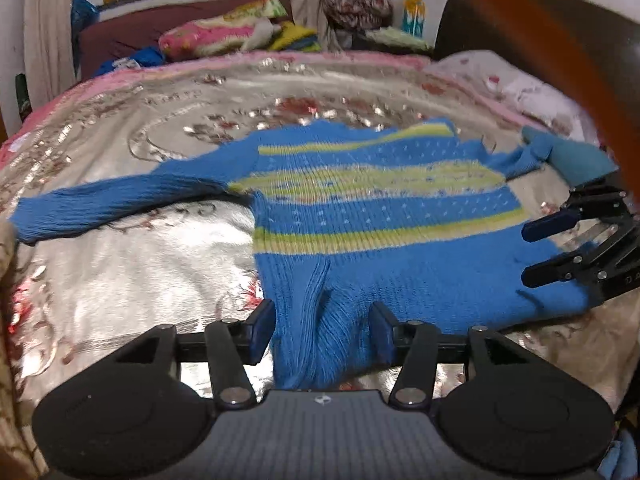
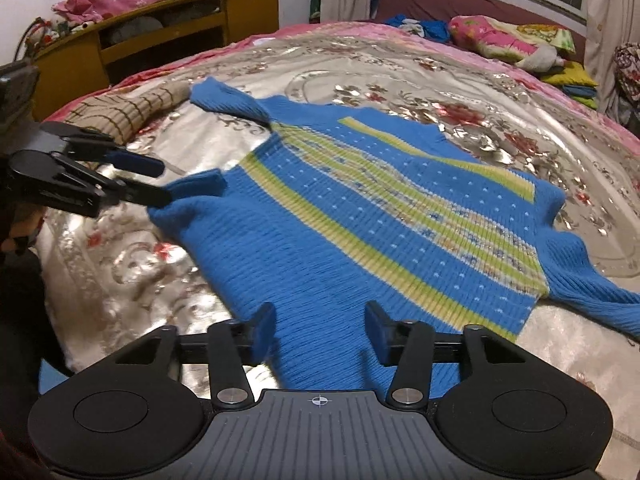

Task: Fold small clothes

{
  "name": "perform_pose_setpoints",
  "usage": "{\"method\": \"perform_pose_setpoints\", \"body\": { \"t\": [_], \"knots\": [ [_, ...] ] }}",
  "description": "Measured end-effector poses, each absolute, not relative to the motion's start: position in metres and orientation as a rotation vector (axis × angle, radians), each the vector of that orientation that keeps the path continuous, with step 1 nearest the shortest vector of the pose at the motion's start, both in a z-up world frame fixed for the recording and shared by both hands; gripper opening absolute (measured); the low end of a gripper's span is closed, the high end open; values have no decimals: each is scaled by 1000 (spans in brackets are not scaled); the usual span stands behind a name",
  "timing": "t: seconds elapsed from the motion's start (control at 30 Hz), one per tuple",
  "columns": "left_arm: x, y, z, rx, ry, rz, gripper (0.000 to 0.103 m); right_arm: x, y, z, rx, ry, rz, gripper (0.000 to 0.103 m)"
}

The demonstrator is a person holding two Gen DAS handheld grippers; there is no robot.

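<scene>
A small blue knit sweater [image 1: 372,216] with yellow-green stripes lies spread flat on the bed; it also shows in the right wrist view [image 2: 380,220]. My left gripper [image 1: 322,330] is open, its fingers astride the bunched hem at the sweater's near edge. It shows from the side in the right wrist view [image 2: 160,184], touching a lifted bit of hem. My right gripper [image 2: 320,334] is open over the sweater's hem corner. It appears at the right in the left wrist view [image 1: 532,254], open over the hem. One sleeve [image 1: 112,204] stretches out to the left.
The bed has a shiny floral bedspread [image 1: 160,272]. Pillows and folded cloths [image 1: 224,32] lie at the head. A beige checked cloth [image 2: 132,112] lies at the bed edge beside a wooden shelf [image 2: 160,28]. A teal cloth [image 1: 576,156] lies by the right sleeve.
</scene>
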State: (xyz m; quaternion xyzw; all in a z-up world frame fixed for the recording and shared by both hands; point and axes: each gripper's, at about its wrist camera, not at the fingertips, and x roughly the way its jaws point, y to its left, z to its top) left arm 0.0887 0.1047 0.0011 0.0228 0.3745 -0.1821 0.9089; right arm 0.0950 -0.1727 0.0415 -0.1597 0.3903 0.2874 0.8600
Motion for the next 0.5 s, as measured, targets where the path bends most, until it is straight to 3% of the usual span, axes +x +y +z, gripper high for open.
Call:
{"method": "perform_pose_setpoints", "body": {
  "t": [0.07, 0.1, 0.13, 0.17, 0.3, 0.4, 0.43, 0.5],
  "knots": [
    [93, 101, -4, 64, 785, -370, 51, 105, -173, 35, -319, 839, 613, 54],
    [93, 99, -5, 68, 793, -372, 44, 113, -172, 29, -312, 856, 622, 56],
    [94, 99, -6, 61, 803, -383, 28, 118, -171, 25, -308, 866, 624, 56],
    [93, 100, -6, 44, 815, -398, 22, 124, -169, 20, -306, 881, 627, 56],
    [80, 105, -1, 41, 793, -422, 19, 140, -165, 6, -283, 933, 648, 54],
    [66, 111, 5, 25, 783, -442, 18, 135, -165, 10, -275, 943, 676, 11],
    [60, 114, 8, 18, 780, -446, 17, 130, -165, 13, -272, 949, 690, 4],
    [50, 119, 11, 2, 782, -449, 15, 116, -163, 18, -280, 947, 731, 3]
  ]
}}
